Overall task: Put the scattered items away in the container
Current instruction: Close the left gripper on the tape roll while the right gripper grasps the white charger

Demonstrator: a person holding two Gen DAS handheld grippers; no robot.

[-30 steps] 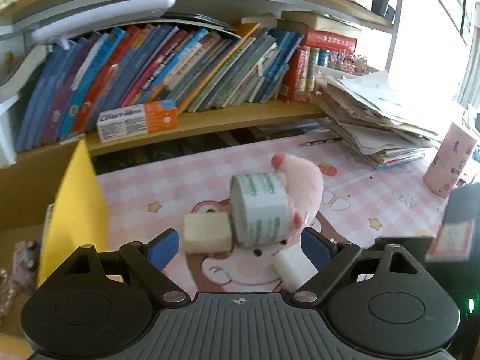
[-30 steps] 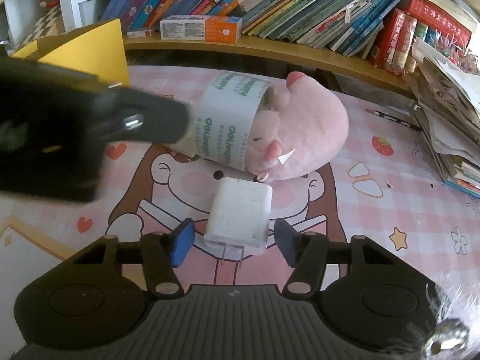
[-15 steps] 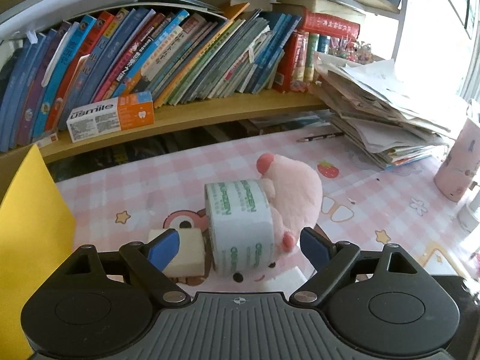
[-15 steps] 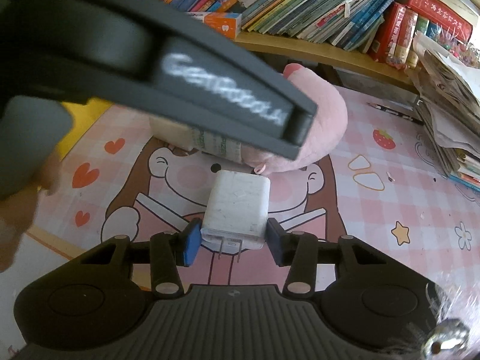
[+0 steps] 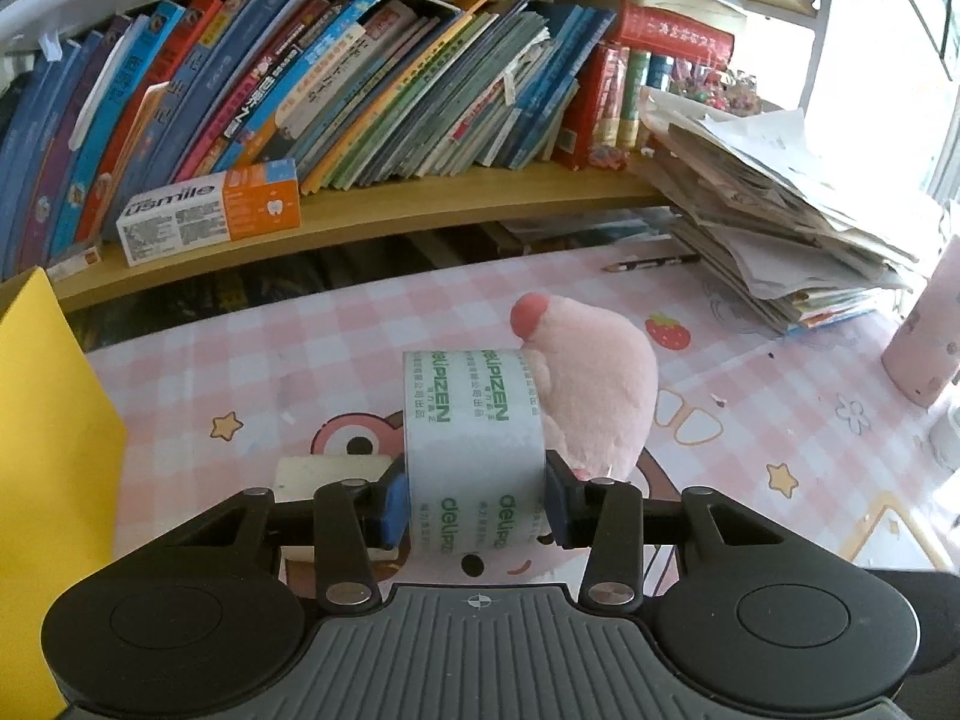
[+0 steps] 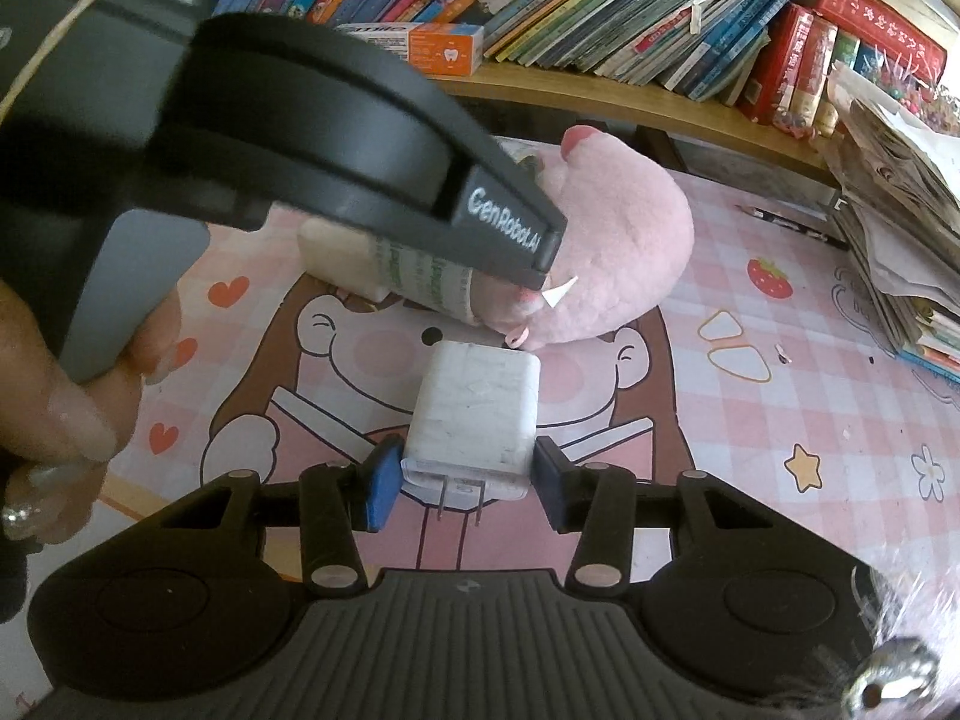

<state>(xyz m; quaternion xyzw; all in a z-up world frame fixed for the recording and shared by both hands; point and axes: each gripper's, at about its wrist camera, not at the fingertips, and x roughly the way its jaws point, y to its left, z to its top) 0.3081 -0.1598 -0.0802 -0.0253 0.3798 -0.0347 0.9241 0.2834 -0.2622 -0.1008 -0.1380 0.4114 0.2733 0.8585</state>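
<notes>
A: Where does the left gripper (image 5: 474, 507) stand?

B: Its fingers have just been closing and now clamp the flat sides of the roll of clear packing tape with green lettering (image 5: 474, 438). The roll stands on edge on the pink checked tabletop (image 5: 270, 360), its axis running across, finger to finger, touching the pink plush pig (image 5: 591, 384) behind and a cream foam block (image 5: 330, 471) at its left.

A: And how will it handle?

B: Stiff and light, I'd judge, though the film is slick; pressing on the flat faces suits it.

A: The right gripper (image 6: 465, 483)?

B: Its fingers have closed on the white square plug-in charger (image 6: 474, 414), lying flat on the tabletop, prongs pointing back toward the camera. Hard smooth plastic; the side walls are the place to pinch.

A: The container?

B: Likely the yellow-walled box (image 5: 42, 420) at left.
</notes>
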